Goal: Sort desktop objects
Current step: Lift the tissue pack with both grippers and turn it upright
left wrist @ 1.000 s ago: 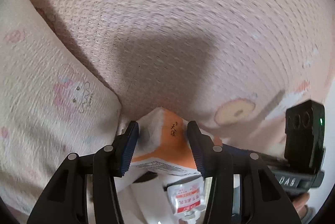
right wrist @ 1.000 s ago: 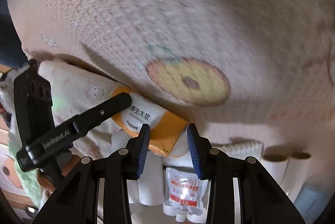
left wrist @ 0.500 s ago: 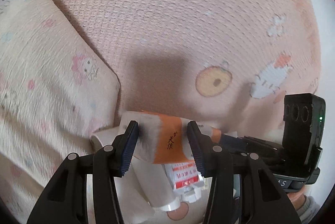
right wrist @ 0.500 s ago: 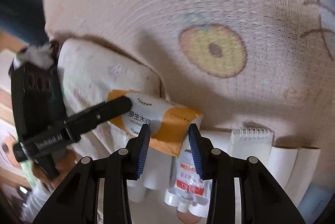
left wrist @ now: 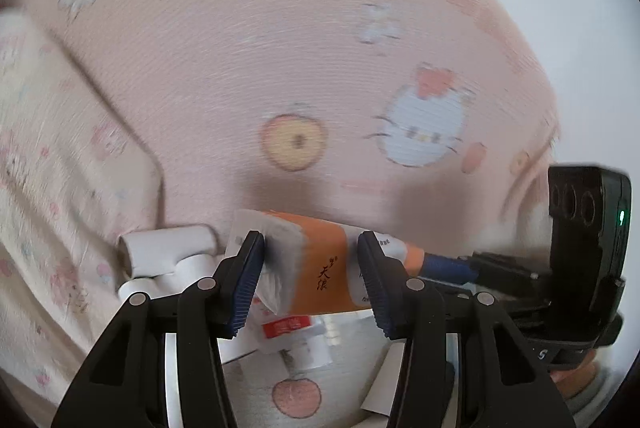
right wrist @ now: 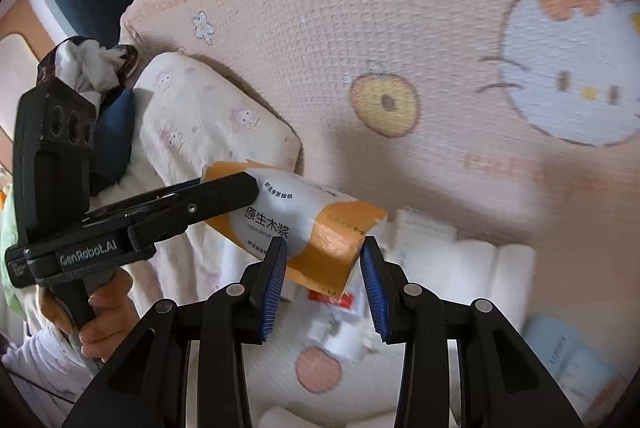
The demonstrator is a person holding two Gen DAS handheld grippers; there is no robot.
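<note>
One tissue pack (right wrist: 304, 228), orange and white, is held up in the air by two grippers. Its one end is pinched between the pads of the left gripper (left wrist: 310, 276), and its other end is pinched by the right gripper (right wrist: 323, 282). Both sets of jaws are closed on the pack. Under it, on the pink blanket (right wrist: 320, 27), some white paper rolls (left wrist: 168, 256) and one small pouch (right wrist: 332, 302) with a red label are seen. One pale pillow (right wrist: 208, 119) is seen beside the pack.
</note>
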